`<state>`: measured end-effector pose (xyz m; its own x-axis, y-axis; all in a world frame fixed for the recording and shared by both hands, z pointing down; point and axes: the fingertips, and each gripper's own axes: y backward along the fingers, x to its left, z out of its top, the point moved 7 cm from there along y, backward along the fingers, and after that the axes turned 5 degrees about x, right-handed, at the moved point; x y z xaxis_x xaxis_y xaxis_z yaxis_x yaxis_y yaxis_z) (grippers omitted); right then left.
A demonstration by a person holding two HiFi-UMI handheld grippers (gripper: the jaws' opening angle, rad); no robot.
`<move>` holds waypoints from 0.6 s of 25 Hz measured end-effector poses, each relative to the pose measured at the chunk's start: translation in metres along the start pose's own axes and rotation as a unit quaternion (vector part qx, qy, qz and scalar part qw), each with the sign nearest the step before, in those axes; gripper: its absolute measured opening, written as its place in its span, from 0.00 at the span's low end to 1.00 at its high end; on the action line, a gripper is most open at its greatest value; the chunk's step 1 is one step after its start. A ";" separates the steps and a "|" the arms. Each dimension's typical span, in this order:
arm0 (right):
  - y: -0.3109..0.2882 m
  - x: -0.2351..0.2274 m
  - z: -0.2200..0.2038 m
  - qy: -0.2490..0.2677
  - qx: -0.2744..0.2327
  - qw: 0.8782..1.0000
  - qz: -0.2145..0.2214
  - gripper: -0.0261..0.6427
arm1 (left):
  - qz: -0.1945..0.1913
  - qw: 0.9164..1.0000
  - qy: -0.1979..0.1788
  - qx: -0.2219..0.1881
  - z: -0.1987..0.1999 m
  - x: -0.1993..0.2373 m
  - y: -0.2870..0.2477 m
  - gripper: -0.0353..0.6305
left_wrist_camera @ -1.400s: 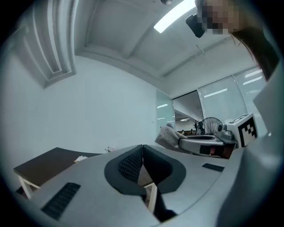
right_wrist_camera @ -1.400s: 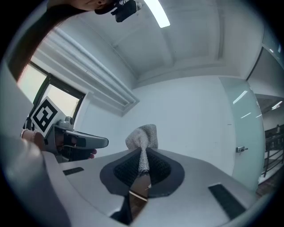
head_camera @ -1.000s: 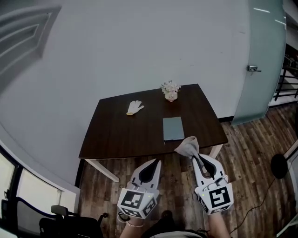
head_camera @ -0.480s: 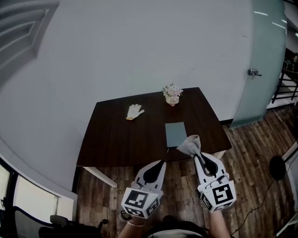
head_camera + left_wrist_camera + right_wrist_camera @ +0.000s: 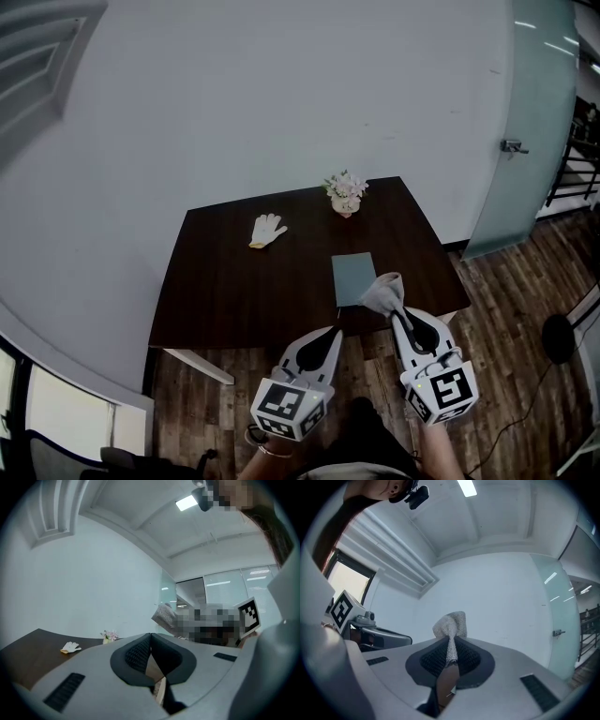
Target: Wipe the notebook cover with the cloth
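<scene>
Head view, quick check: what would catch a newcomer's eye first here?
The grey cloth pinched in the right tongs, showing at the near right corner of the grey-green notebook on the dark table. Next, the white glove toward the table's far left and the small pot of flowers at its far edge. The left tongs are shut on nothing, at the table's near edge.

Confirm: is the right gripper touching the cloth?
Touching. The right gripper view shows the right gripper shut on the cloth, which is pinched between its jaws and bunches out above them.
</scene>
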<state>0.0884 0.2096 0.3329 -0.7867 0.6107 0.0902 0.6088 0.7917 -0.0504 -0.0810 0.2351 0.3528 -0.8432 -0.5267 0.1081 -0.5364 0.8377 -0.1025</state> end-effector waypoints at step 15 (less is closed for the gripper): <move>-0.116 -0.080 -0.024 0.013 0.023 0.999 0.033 0.09 | 0.023 0.999 0.034 0.018 -0.012 0.077 -0.116 0.08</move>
<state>0.0833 0.0684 0.3554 -0.7422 0.6609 0.1115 0.6530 0.7505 -0.1019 -0.0829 0.0995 0.3848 -0.8632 -0.4758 0.1690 -0.4992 0.8543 -0.1446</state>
